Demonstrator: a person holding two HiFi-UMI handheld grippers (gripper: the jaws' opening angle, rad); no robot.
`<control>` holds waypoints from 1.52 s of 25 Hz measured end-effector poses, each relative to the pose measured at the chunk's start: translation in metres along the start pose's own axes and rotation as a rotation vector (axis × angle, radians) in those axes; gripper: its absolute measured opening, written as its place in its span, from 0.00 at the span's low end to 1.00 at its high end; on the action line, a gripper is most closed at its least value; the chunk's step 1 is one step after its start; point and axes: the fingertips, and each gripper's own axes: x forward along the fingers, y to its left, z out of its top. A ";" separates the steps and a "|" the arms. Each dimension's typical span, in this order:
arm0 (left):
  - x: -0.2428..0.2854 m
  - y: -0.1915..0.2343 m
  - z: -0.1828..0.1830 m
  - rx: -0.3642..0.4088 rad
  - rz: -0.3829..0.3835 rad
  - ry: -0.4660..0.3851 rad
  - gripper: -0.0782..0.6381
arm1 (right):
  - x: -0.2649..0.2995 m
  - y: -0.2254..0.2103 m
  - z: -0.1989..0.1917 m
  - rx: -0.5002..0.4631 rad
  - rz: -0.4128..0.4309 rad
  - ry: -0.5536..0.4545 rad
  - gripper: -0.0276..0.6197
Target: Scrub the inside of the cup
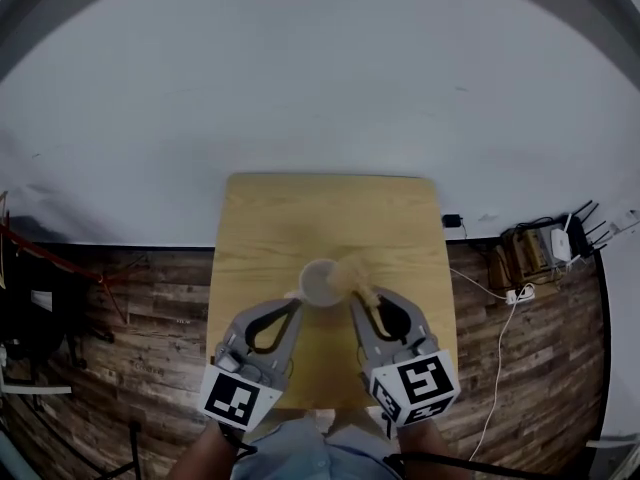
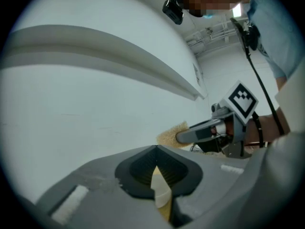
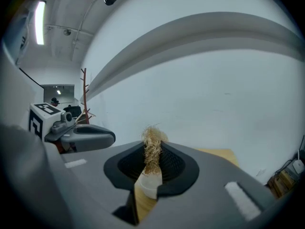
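Observation:
A white cup point(image 1: 320, 283) stands in the middle of a small wooden table point(image 1: 330, 208). My left gripper point(image 1: 296, 304) is shut at the cup's left side, on what looks like its handle. In the left gripper view a thin white piece of the cup point(image 2: 161, 191) sits between the shut jaws. My right gripper point(image 1: 358, 296) is shut on a tan fibre scrubber point(image 1: 352, 273), held at the cup's right rim. In the right gripper view the scrubber point(image 3: 152, 147) sticks up from between the jaws, with the cup's white edge point(image 3: 148, 184) just below.
The table stands against a white wall, on a dark wood-plank floor. Right of it lie a router point(image 1: 555, 243), a power strip point(image 1: 520, 293) and cables. Dark equipment point(image 1: 30, 308) stands at the left. A person's legs are at the table's near edge.

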 end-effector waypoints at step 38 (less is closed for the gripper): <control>0.058 0.029 -0.173 0.049 -0.334 0.190 0.33 | 0.065 -0.011 -0.103 0.064 -0.024 0.277 0.14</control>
